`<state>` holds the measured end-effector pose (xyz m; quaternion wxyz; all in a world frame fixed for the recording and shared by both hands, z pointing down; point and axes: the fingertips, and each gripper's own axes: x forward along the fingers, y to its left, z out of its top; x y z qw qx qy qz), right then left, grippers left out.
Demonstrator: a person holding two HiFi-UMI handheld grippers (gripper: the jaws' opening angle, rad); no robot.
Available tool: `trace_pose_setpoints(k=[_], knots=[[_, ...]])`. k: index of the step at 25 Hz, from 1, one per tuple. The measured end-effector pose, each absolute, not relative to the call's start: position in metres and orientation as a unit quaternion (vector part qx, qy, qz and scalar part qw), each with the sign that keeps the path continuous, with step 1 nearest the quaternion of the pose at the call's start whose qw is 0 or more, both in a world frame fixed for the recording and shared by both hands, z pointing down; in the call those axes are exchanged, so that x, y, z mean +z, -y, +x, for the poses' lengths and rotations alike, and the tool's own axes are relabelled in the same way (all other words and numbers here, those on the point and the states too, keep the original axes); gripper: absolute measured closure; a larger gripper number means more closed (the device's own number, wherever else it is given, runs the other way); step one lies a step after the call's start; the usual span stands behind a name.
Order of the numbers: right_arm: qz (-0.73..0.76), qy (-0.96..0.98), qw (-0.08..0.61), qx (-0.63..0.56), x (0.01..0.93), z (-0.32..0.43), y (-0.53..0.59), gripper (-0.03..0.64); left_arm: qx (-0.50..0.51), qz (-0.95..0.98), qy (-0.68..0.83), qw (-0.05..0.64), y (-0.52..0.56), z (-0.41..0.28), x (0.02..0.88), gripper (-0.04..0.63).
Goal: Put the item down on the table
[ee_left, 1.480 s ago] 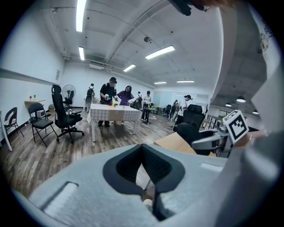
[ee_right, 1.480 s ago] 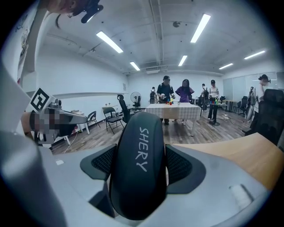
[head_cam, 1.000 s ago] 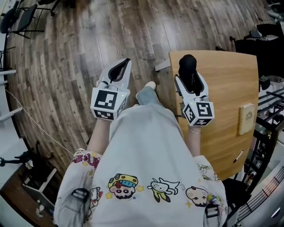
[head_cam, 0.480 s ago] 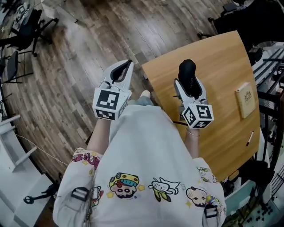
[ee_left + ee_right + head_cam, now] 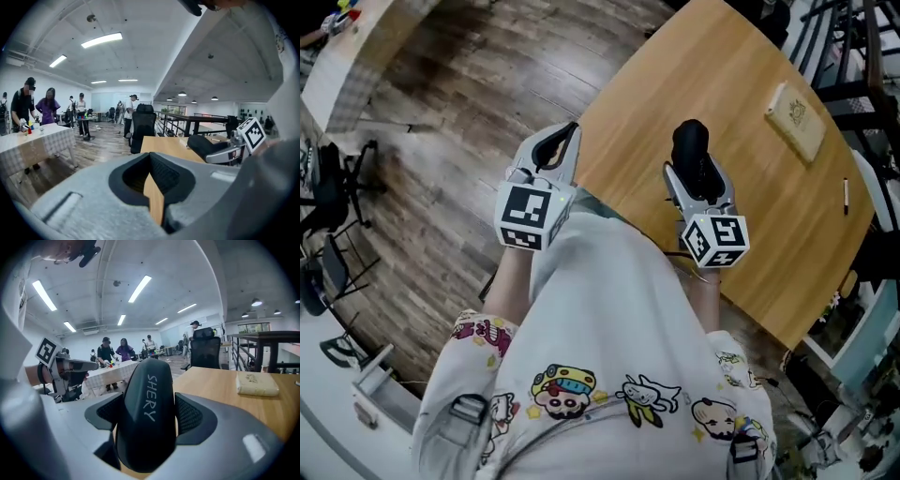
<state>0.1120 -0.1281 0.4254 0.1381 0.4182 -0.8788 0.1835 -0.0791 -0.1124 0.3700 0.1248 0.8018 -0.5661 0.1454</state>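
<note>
A black oblong case (image 5: 690, 141) lettered "SHERY" (image 5: 147, 418) stands up between the jaws of my right gripper (image 5: 696, 178), which is shut on its sides. It hangs over the near part of the wooden table (image 5: 769, 197), above the surface. My left gripper (image 5: 558, 142) is at the table's left edge, over the edge and the floor. Its jaws are shut with nothing held; only a thin sliver of table shows between the pads (image 5: 164, 176).
A beige book (image 5: 794, 117) (image 5: 257, 384) lies at the table's far side, a pen (image 5: 846, 195) to the right. A black office chair (image 5: 143, 126) stands beyond the table. People stand round a checkered table (image 5: 33, 140) further off.
The head view has swung, so the table now spreads up and right behind both grippers. The right gripper with the case is further over the table. Neither gripper's jaws have changed.
</note>
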Motion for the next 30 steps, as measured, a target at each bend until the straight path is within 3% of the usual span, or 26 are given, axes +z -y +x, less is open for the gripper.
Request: trace_pose_setpoints(k=[17,30], knots=[[0.566,0.789,0.134,0.198,0.421,0.146,0.151,0.265,0.153,0.894,0.404,0.116,0.196,-0.037,0.373,0.597],[0.620,0.749,0.131,0.190,0.416,0.172,0.136,0.265,0.154,0.917,0.347,0.121,0.201,-0.007,0.383,0.597]])
